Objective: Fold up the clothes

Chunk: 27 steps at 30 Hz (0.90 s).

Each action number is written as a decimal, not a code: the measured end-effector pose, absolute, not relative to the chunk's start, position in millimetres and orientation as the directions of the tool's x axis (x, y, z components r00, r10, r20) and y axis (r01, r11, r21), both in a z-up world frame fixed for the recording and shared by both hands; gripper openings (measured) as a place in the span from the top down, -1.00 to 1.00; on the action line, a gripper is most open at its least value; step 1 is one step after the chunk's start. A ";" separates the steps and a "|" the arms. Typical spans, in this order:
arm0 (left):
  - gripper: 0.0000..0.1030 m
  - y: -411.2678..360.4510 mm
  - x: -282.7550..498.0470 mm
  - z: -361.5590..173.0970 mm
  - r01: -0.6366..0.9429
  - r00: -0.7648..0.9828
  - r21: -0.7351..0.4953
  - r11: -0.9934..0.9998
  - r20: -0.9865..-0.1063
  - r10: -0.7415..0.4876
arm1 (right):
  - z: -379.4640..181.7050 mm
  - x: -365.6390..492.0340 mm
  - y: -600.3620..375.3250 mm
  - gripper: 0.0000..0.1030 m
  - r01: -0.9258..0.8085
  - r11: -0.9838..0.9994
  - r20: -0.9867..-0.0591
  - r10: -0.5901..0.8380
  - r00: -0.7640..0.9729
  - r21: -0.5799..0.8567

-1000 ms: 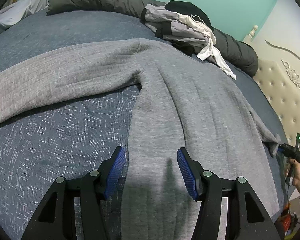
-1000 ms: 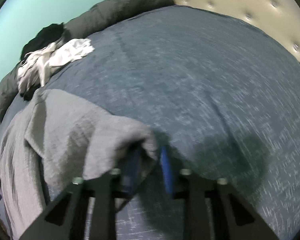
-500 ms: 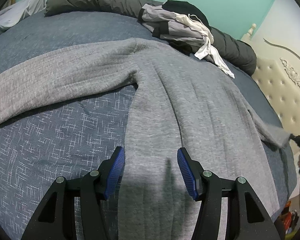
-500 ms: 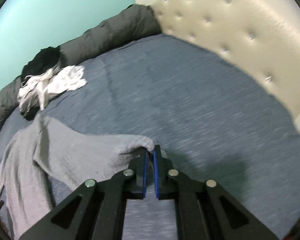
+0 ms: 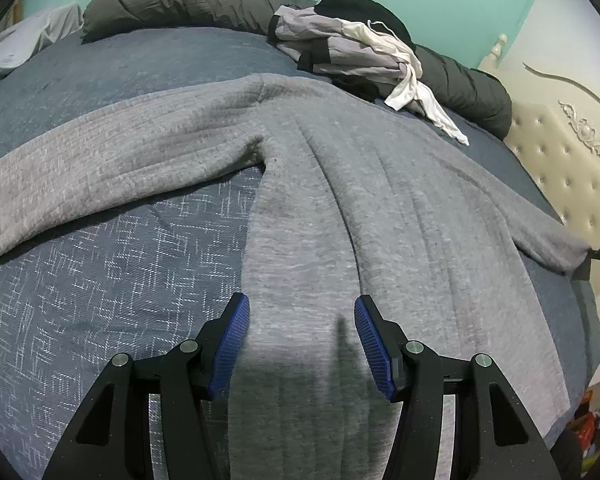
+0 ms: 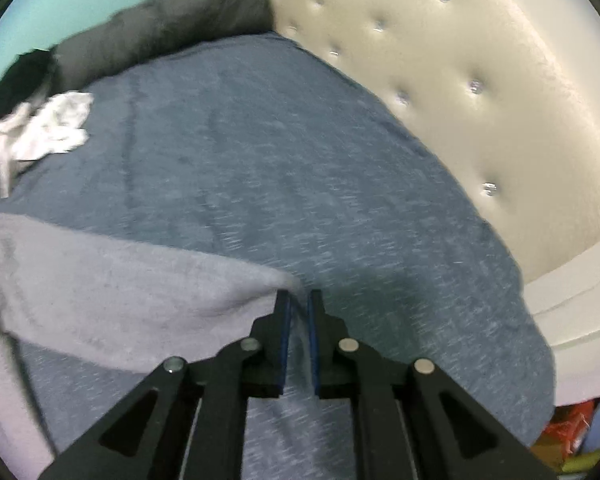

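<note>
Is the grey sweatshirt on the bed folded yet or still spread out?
Spread out: the grey sweatshirt lies flat across the bed, one sleeve stretched sideways, the other's cuff pinched in the right gripper.

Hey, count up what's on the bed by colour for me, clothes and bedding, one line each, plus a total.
Grey: 2, the sweatshirt and the striped jacket
White: 1, a garment
Black: 1, a garment
Dark olive: 1, the rolled duvet
Total: 5
</note>
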<state>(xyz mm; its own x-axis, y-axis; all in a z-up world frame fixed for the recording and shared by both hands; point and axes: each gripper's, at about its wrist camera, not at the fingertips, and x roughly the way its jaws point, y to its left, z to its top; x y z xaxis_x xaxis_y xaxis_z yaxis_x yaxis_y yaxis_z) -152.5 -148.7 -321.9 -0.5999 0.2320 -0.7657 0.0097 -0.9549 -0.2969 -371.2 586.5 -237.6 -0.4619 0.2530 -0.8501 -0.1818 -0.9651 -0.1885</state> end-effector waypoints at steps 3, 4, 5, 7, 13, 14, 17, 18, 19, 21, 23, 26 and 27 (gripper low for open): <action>-0.14 -148.9 -154.2 -323.5 0.011 -0.597 -0.295 -0.955 -0.768 0.230 | -242.3 -371.3 601.7 0.78 -0.237 -0.944 -0.833 0.315 -0.455 -0.228; -0.14 -148.4 -154.8 -323.7 0.009 -0.596 -0.295 -0.956 -0.769 0.231 | -244.7 -367.8 606.8 0.78 -0.243 -0.949 -0.835 0.295 -0.464 -0.200; -0.14 -147.9 -155.4 -324.0 0.007 -0.595 -0.294 -0.956 -0.769 0.232 | -247.1 -364.3 612.0 0.78 -0.250 -0.953 -0.838 0.275 -0.472 -0.172; -0.14 -146.0 -156.1 -324.1 0.001 -0.594 -0.292 -0.956 -0.770 0.234 | -252.5 -357.6 620.9 0.72 -0.256 -0.959 -0.840 0.238 -0.487 -0.123; -0.14 -142.6 -153.7 -324.3 -0.009 -0.595 -0.287 -0.958 -0.768 0.236 | -277.1 -347.6 634.2 0.21 -0.267 -0.964 -0.849 0.140 -0.509 0.001; -0.14 -143.1 -152.9 -323.8 -0.009 -0.598 -0.285 -0.958 -0.767 0.234 | -280.7 -346.5 637.6 0.04 -0.276 -0.961 -0.848 0.119 -0.517 0.033; -0.14 -144.4 -151.7 -322.7 -0.001 -0.605 -0.277 -0.961 -0.765 0.221 | -288.1 -348.3 647.0 -0.07 -0.307 -0.945 -0.834 0.080 -0.547 0.110; -0.14 -144.1 -152.2 -322.3 0.003 -0.607 -0.275 -0.961 -0.764 0.217 | -290.4 -350.3 649.5 -0.09 -0.318 -0.940 -0.832 0.077 -0.550 0.124; -0.14 -143.5 -152.9 -321.9 0.005 -0.609 -0.273 -0.962 -0.764 0.214 | -293.7 -353.0 652.5 -0.09 -0.330 -0.934 -0.831 0.073 -0.551 0.137; -0.14 -141.9 -154.5 -321.2 0.008 -0.612 -0.269 -0.963 -0.763 0.208 | -303.1 -358.6 657.7 -0.10 -0.356 -0.920 -0.837 0.063 -0.544 0.163; -0.14 -138.9 -156.3 -321.6 0.004 -0.613 -0.260 -0.966 -0.764 0.204 | -311.9 -363.2 661.7 -0.10 -0.378 -0.906 -0.840 0.050 -0.540 0.189; -0.14 -134.8 -158.5 -323.5 -0.002 -0.609 -0.252 -0.968 -0.767 0.201 | -318.1 -372.3 658.1 -0.10 -0.369 -0.909 -0.835 0.043 -0.549 0.196; -0.14 -133.6 -159.1 -324.4 -0.004 -0.607 -0.251 -0.968 -0.769 0.202 | -318.7 -375.5 654.2 -0.01 -0.355 -0.916 -0.834 0.043 -0.551 0.187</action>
<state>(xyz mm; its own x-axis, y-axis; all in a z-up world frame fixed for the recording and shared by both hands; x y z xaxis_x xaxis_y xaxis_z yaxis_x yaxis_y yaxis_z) -159.1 -133.6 -324.4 -0.6068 0.2017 -0.7689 -0.0040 -0.9680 -0.2508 -375.5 654.2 -318.7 -0.5506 0.0428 -0.8337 -0.3548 -0.9160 0.1873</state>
